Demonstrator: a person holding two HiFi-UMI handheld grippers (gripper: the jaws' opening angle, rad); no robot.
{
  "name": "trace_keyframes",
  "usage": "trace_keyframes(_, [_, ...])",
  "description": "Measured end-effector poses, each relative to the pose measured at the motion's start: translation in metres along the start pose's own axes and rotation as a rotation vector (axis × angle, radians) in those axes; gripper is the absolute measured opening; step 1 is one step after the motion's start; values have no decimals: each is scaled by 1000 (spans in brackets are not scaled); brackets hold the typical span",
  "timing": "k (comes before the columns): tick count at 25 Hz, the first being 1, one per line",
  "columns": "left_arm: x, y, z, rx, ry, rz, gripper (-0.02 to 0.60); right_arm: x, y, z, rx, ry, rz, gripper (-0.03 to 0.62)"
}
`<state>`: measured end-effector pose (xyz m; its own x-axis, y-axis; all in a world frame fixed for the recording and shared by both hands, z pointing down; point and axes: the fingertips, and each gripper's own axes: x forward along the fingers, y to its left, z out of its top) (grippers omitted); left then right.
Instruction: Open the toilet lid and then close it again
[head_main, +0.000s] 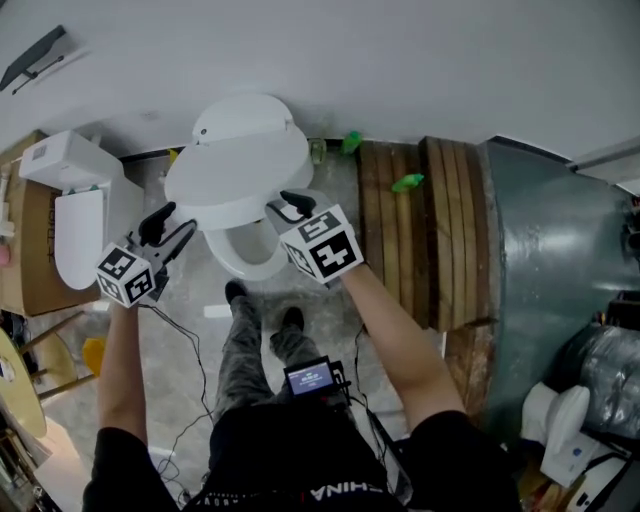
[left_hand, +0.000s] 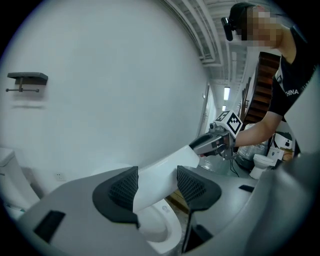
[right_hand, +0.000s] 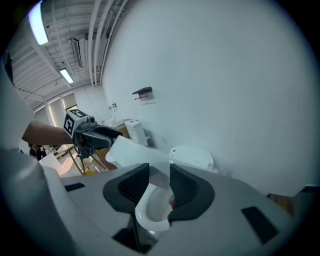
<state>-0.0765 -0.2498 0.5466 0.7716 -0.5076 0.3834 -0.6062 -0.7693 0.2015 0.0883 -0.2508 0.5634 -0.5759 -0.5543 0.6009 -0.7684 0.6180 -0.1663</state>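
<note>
Gripping a white toilet lid (head_main: 235, 175) from both sides, a person stands over a toilet on a grey marbled floor (head_main: 190, 330), against a plain white wall (head_main: 400, 60). The left gripper (head_main: 175, 228) is clamped on the lid's left edge and the right gripper (head_main: 287, 207) on its right edge. The lid is tilted half-raised over the open bowl (head_main: 250, 258), just in front of the tank (head_main: 240, 118). Wooden planks (head_main: 410, 240) lie to the right; a second toilet (head_main: 75, 210) and a cardboard box (head_main: 30, 250) stand to the left. Only the gripper views show the lid's slant, the ceiling pipes (right_hand: 95, 45) and a strip light (right_hand: 37, 22).
</note>
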Motion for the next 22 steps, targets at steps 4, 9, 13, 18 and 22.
trace_keyframes(4, [-1, -8, -21, 19, 32, 6, 229, 2, 8, -20, -4, 3, 10, 124])
trace_keyframes(9, [-3, -19, -52, 58, 81, -10, 229, 4, 23, -53, -20, 60, -6, 124])
trace_keyframes(13, [-5, -25, -72, 69, 71, -3, 229, 7, 30, -75, -27, 78, -46, 123])
trace_keyframes(18, [-3, -32, -94, 57, 42, -2, 227, 8, 34, -100, -46, 80, -126, 114])
trace_keyframes(22, [-5, -40, -118, 60, 38, -2, 227, 13, 42, -125, -38, 97, -173, 100])
